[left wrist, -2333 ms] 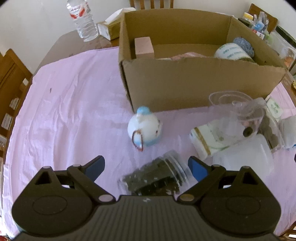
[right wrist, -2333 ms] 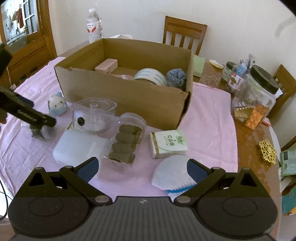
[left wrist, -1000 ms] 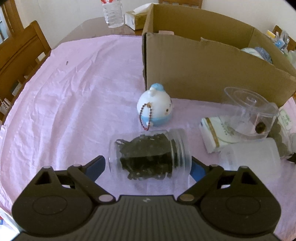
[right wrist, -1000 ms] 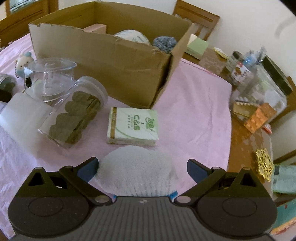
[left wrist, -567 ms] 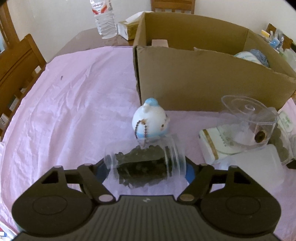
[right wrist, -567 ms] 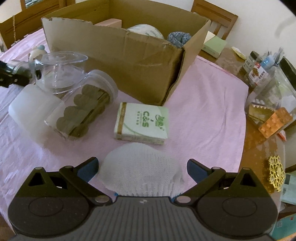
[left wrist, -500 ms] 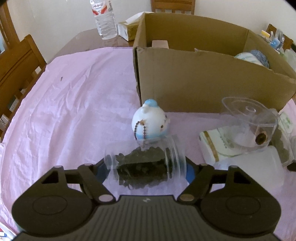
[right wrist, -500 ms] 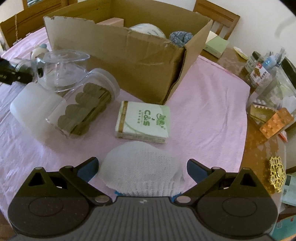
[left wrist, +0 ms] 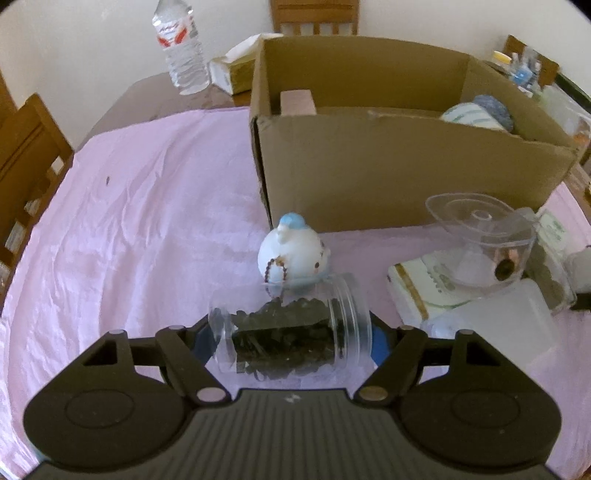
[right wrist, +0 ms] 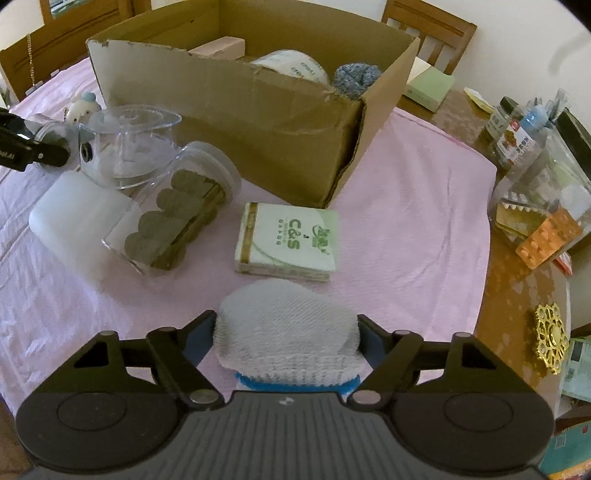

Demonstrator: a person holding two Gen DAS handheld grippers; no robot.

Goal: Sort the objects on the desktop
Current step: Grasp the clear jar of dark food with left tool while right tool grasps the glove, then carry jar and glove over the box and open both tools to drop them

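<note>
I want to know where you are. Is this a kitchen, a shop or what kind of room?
Probably a dining room in a home. There is a big table under a pink cloth, wooden chairs around it, and a water bottle and tissue box by the wall.

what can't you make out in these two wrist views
- Cardboard box floor, left wrist view: the near wall hides it; only tops of things inside show.
- Near end of the white mesh bundle, right wrist view: the right tool, closing on it, and its body cover it.
- Labels on the bottles at the right edge: too small and blurred.
- Underside of the clear jar in the left tool: hidden by the tool body.
</note>
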